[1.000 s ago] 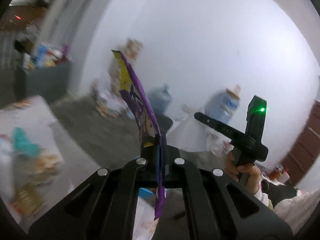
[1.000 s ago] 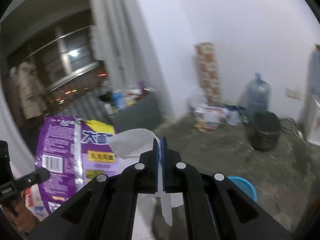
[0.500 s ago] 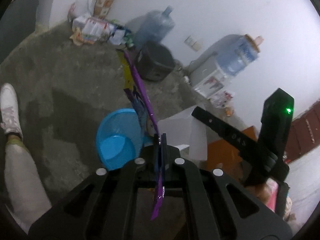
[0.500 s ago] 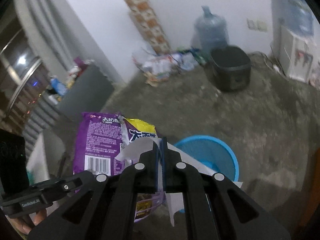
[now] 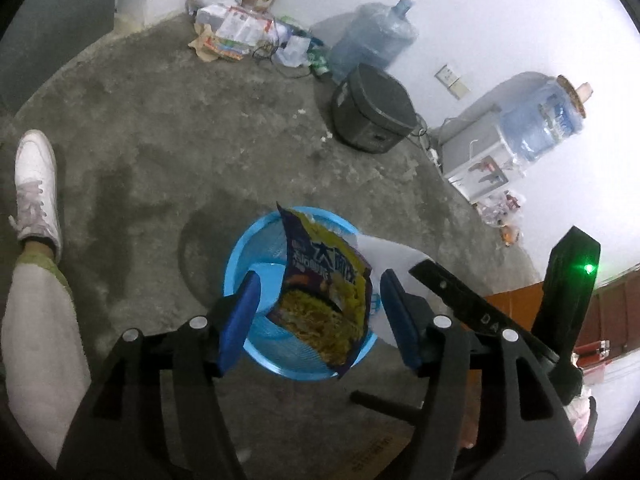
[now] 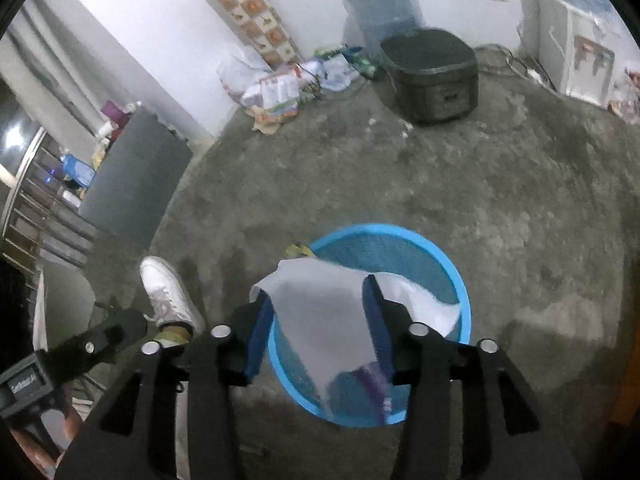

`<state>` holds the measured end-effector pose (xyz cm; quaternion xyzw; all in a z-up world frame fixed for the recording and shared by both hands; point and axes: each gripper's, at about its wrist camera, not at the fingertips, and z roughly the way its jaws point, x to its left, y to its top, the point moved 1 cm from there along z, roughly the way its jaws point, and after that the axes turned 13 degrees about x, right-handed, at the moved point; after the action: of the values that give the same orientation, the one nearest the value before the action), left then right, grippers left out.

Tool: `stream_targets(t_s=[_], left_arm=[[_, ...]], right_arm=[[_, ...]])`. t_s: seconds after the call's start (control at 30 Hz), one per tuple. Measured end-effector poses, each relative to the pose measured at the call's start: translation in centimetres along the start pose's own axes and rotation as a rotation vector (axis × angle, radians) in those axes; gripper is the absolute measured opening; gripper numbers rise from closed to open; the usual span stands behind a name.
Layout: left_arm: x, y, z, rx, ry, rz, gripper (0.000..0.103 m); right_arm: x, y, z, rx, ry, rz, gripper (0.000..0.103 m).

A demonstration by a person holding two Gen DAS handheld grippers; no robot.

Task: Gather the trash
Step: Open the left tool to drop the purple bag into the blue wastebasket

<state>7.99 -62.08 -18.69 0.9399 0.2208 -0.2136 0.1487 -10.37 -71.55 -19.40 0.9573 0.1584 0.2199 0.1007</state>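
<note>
A round blue trash basket [image 5: 256, 248] stands on the concrete floor below both grippers; it also shows in the right wrist view [image 6: 452, 276]. My left gripper [image 5: 320, 316] is open, and a purple and yellow snack wrapper [image 5: 324, 292] hangs loose between its jaws over the basket. My right gripper [image 6: 320, 320] is open, and a white paper sheet [image 6: 320, 312] hangs loose between its jaws over the basket. The other gripper body [image 5: 568, 300] shows at the right of the left wrist view.
A black rice cooker [image 5: 372, 110] and a water jug [image 5: 372, 44] stand by the far wall, beside a litter pile [image 5: 244, 36] and a water dispenser [image 5: 508, 148]. A person's leg and white shoe [image 5: 34, 188] stand left. A grey cabinet [image 6: 136, 176] stands left.
Both grippers opened over the blue basket. The wrapper and the paper, pinched half a second ago, are now loose between the open jaws. Both views tilted down toward the floor.
</note>
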Motion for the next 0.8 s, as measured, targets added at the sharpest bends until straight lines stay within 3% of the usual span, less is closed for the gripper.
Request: stream_targets(t_s=[0.17,0.23,0.27,0.3,0.4,0.5,0.57,0.8], left_arm=[[-1.6,-1.8,-4.0,-0.077,0.029,0.051,0.065],[-2.1,-2.4,-5.5,-0.102,0.054,0.064,0.066],[-2.2,-2.6,-6.0,-0.111,0.062,0.068,0.067],[-2.3,-2.9,-6.6,-0.121,0.071,0.071,0.068],[-2.5,-4.1,-8.7,-0.146,0.098,0.068,0.07],[-2.4,-5.8,-11.3,-0.173,0.092,0.052,0.072],[-2.3,-7.1,-13.7,-0.202,0.089,0.051,0.073],[-1.0,-13.0,-22.3,-0.347,0.128,0.058,0.077]], right_arm=[[0.8,-0.2,-1.5,-0.039,-0.021,-0.025,0.063],[0.5,-0.2,-0.8,-0.014,-0.063,-0.008,0.073],[0.3,-0.2,0.3,0.032,-0.11,-0.01,0.083],[0.1,-0.2,1.7,0.088,-0.156,-0.022,0.085],[-1.0,-1.0,5.6,0.262,-0.289,-0.028,0.084],[-1.7,-1.5,7.6,0.36,-0.348,-0.04,0.084],[-1.5,-1.2,7.3,0.341,-0.352,-0.042,0.084],[1.4,-0.3,0.9,0.089,-0.226,-0.097,0.085]])
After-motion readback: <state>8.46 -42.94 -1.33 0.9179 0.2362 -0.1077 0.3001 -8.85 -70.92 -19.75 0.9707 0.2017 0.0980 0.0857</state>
